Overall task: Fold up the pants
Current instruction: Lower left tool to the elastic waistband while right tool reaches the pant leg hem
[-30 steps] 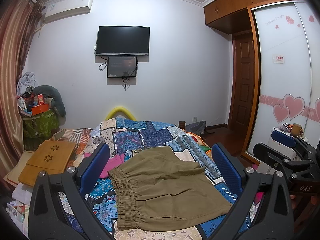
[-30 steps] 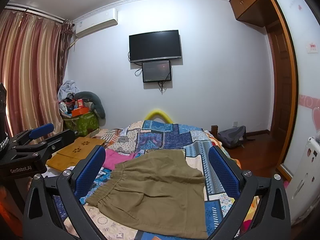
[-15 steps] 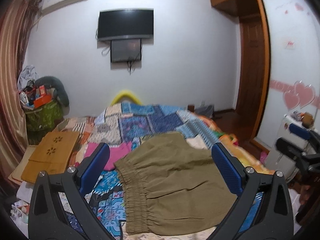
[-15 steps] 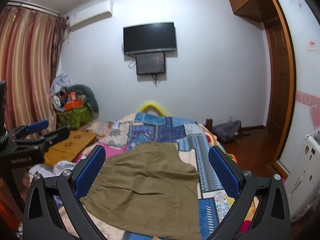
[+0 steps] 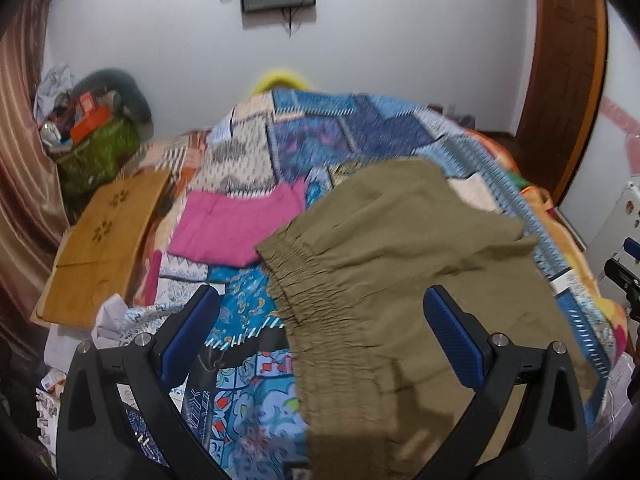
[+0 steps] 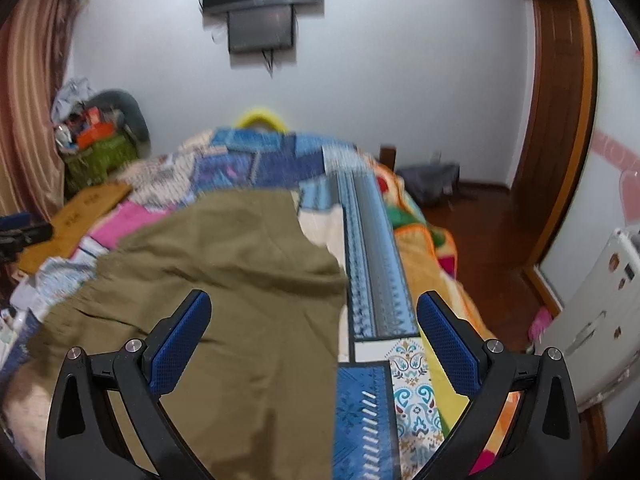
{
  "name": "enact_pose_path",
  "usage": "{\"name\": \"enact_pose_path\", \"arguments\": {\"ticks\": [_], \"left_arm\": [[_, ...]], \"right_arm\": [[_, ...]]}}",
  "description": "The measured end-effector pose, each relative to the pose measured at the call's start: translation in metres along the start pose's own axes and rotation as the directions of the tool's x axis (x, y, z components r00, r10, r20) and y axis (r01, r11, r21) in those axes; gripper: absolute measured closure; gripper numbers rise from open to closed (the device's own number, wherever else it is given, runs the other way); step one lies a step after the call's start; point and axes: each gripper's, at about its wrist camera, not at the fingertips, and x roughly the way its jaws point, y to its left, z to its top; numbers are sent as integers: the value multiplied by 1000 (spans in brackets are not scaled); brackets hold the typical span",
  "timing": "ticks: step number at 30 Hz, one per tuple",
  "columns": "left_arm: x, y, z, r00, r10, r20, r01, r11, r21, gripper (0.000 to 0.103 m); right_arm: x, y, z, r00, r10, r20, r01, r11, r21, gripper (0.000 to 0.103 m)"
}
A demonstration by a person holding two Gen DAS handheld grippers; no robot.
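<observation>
Now both claws are seen lower and closer over the bed than half a second ago; the wall and the television have slid to the top of each view. Motion blur is noted in both views.

The left claw (image 5: 322, 334) is held wide open, nothing between its blue pads. The olive pants (image 5: 404, 264) are spread flat on the patchwork quilt (image 5: 320, 136). The elastic waistband (image 5: 304, 284) is framed just ahead of this claw, running between the pads; the right pad is seen over olive cloth, the left pad over quilt. A pink garment (image 5: 240, 226) lies ahead and to the left, touching the waistband's far corner.

The right claw (image 6: 314, 338) is likewise spread open and empty. The pants' outer edge (image 6: 340, 320) runs between its pads, with cloth under the left pad and bare quilt under the right.

Judgement: a descent toward first grasps is under way, the left at the waistband, the right at the side edge. No fold is yet made. Contact cannot be confirmed.
</observation>
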Motion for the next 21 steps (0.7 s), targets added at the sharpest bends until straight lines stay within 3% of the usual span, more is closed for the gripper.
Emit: {"name": "enact_pose_path", "arguments": {"ticks": [4, 6, 8, 11, 14, 16, 18, 20, 21], "left_arm": [[30, 8, 1, 999, 19, -37, -19, 1000, 14, 1], [42, 10, 0, 997, 14, -70, -12, 1000, 22, 12], [57, 13, -2, 993, -12, -121, 15, 1000, 18, 18], [72, 14, -4, 985, -46, -166, 47, 999, 4, 28], [90, 12, -6, 972, -97, -214, 96, 995, -14, 31], [101, 11, -7, 957, -150, -250, 140, 989, -55, 34], [113, 9, -9, 939, -192, -286, 174, 981, -88, 37], [118, 8, -12, 935, -194, -297, 175, 980, -91, 37], [121, 6, -13, 931, -202, -303, 182, 979, -92, 37]], "right_arm": [[36, -12, -6, 997, -15, -82, 14, 1000, -15, 1], [56, -18, -8, 993, -7, -118, 6, 1000, -9, 4], [75, -22, -5, 989, 13, -145, -12, 1000, 8, 11], [99, -31, -3, 981, 51, -186, -44, 998, 44, 14], [119, -34, 1, 973, 61, -222, -50, 997, 55, 19], [132, -34, 3, 965, 73, -253, -61, 997, 53, 30], [145, -34, 4, 955, 102, -280, -90, 994, 55, 31], [158, -33, 3, 947, 127, -294, -113, 992, 63, 41], [162, -33, 2, 942, 149, -300, -134, 989, 69, 51]]}}
